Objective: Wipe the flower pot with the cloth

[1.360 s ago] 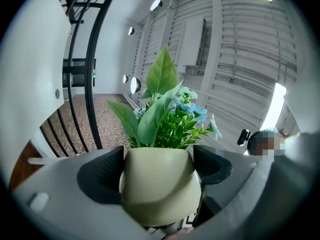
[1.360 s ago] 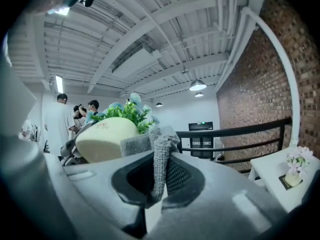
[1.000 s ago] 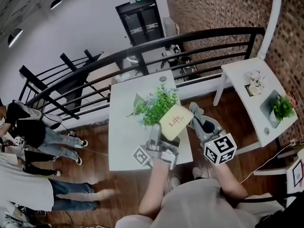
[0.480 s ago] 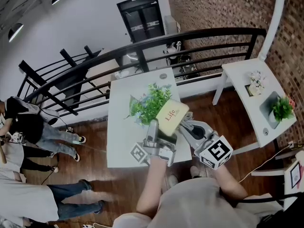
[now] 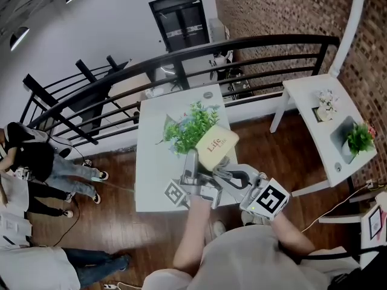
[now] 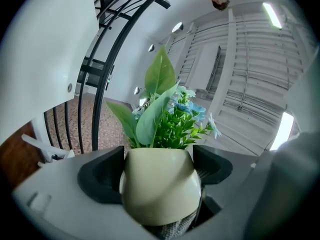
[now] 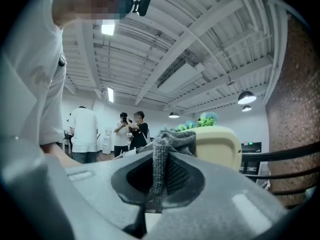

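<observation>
A cream flower pot (image 5: 216, 145) with dark lettering holds a green plant with blue flowers (image 5: 190, 128). It hangs tilted over the white table (image 5: 154, 168). My left gripper (image 5: 195, 163) is shut on the pot; in the left gripper view the pot (image 6: 159, 189) fills the gap between the jaws of the left gripper (image 6: 159, 171), with leaves (image 6: 170, 119) above. My right gripper (image 5: 220, 174) points in at the pot's base from the right. In the right gripper view that gripper (image 7: 160, 176) is shut on a grey knitted cloth (image 7: 165, 151), with the pot (image 7: 217, 146) just beyond. A bit of cloth (image 6: 172, 230) shows under the pot.
A black railing (image 5: 242, 47) runs behind the table, against a brick wall. A second white table (image 5: 314, 119) at the right carries small potted plants (image 5: 360, 138). People (image 5: 36, 162) stand on the wooden floor at the left.
My right gripper with the cloth has swung from the pot's right side leftward and nearer, to below the pot's base. The left gripper and pot have barely moved.
</observation>
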The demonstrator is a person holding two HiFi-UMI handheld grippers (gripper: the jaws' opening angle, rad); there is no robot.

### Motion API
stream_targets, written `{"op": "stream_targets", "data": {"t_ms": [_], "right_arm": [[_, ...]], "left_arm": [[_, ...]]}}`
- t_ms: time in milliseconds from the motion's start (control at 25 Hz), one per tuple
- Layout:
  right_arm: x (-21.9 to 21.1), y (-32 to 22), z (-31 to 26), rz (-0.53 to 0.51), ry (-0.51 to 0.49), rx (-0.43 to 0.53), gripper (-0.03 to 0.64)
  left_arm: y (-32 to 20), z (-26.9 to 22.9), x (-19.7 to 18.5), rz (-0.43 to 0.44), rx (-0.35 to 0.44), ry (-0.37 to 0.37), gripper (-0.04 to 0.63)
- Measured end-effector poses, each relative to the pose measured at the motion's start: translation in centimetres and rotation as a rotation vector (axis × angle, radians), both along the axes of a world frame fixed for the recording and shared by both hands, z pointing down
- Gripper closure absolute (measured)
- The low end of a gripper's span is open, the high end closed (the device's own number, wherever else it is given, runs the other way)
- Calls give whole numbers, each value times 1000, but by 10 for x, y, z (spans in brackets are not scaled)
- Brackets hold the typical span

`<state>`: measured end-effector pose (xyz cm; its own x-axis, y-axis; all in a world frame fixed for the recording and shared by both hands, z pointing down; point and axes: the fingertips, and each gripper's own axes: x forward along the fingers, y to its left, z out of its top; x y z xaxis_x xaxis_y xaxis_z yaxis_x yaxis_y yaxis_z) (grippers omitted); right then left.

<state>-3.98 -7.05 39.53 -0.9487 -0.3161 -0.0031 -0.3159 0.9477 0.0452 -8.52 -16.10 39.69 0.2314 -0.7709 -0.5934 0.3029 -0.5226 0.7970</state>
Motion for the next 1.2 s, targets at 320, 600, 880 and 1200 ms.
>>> {"op": "stream_targets", "data": {"t_ms": [320,600,880,1200], "right_arm": [[6,-5,17,18,-29,-95,615],[37,-29,52,161,-11,-213,615],[50,-42,116,219,76,-350,615],[38,-21,160,190,174,-418,615]], "left_arm": [[-5,38,-14,-70,-75,-249,140],[-2,114,-46,-144,-237,-435,144],[-20,209,-82,-230,-330,-766,146],[-37,296,-100,-276,-430,-1228,149]]}}
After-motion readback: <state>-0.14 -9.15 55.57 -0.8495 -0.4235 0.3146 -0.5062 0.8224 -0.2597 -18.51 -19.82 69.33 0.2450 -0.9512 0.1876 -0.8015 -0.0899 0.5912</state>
